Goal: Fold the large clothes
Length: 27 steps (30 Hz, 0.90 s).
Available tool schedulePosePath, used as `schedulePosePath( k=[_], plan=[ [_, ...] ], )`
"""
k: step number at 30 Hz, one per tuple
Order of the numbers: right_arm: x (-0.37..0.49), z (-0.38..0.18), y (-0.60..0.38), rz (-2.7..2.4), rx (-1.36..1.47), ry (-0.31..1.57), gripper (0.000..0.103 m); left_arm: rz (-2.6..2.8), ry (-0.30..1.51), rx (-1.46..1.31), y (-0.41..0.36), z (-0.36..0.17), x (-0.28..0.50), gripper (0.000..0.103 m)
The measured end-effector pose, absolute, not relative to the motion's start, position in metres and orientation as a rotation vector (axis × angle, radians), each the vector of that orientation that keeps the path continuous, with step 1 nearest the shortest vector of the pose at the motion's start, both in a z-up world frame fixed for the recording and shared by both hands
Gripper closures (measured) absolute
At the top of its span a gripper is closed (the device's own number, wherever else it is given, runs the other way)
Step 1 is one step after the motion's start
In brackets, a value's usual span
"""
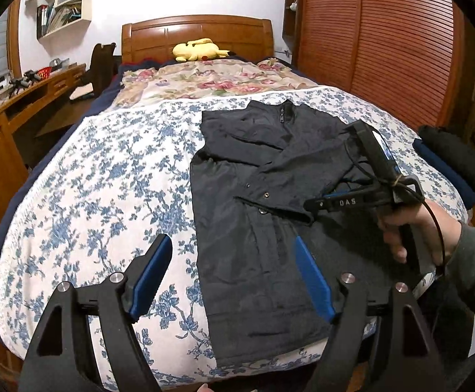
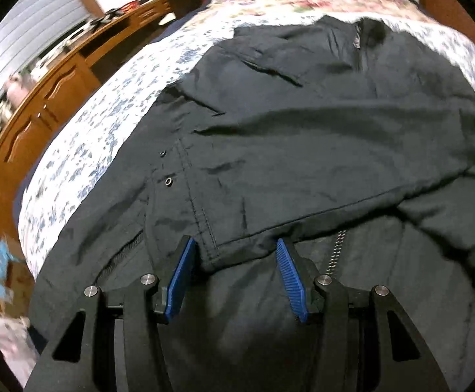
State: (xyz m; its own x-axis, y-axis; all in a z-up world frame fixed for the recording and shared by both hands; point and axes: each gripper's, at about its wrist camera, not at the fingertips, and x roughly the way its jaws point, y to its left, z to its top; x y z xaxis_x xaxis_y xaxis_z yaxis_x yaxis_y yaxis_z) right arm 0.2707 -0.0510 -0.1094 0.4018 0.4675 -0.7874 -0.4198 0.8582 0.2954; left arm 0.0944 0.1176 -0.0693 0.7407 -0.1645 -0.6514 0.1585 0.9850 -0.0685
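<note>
Black cloth dominates both views: we find a dark jacket (image 1: 263,202) spread on the bed (image 1: 106,176), over a blue-flowered cover, lying toward the bed's right half. One sleeve (image 2: 303,163) is laid across the chest, its cuff (image 2: 218,248) sitting between the pads of the right tool (image 2: 234,271), whose jaws stand apart and grip nothing. The left tool (image 1: 234,277) is likewise open, hovering over the lower left edge of the jacket without touching it. We judge the sleeve fold to be the step in hand; the next move would call for tucking the other side inward, then doubling the body from hem toward collar, with care that the slick cloth does not slide. Folded dark clothes (image 1: 450,163) rest at the bed's right edge. A yellow plush toy (image 1: 198,49) lies by the wooden headboard (image 1: 195,32); a wooden desk (image 1: 25,98) runs along the left, a slatted wardrobe (image 1: 384,42) on the right.
</note>
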Motion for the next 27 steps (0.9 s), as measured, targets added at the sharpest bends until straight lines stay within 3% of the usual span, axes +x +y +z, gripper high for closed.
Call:
schedulePosePath(
  k=[1,3,7,10,15,27],
  plan=[
    [0.271,-0.110,-0.050,0.564,0.053,1.005,0.060,-0.183,0.718,-0.014,0.119,-0.071,0.093,0.026],
    [0.262,-0.110,-0.051,0.559,0.020,0.995,0.087,-0.191,0.720,-0.016,0.121,-0.076,0.093,0.026],
    [0.251,-0.102,-0.058,0.551,0.003,0.994,0.089,-0.189,0.726,-0.004,0.121,-0.087,0.091,0.026],
    [0.235,-0.089,-0.055,0.616,-0.030,0.972,0.083,-0.182,0.740,-0.020,0.123,-0.092,0.091,0.026],
    [0.207,-0.084,-0.078,0.677,-0.106,0.932,0.054,-0.132,0.761,-0.030,0.122,-0.098,0.089,0.026],
    [0.203,-0.093,-0.213,0.469,-0.163,0.792,0.049,-0.035,0.817,-0.077,0.107,-0.119,0.107,0.026]
  ],
)
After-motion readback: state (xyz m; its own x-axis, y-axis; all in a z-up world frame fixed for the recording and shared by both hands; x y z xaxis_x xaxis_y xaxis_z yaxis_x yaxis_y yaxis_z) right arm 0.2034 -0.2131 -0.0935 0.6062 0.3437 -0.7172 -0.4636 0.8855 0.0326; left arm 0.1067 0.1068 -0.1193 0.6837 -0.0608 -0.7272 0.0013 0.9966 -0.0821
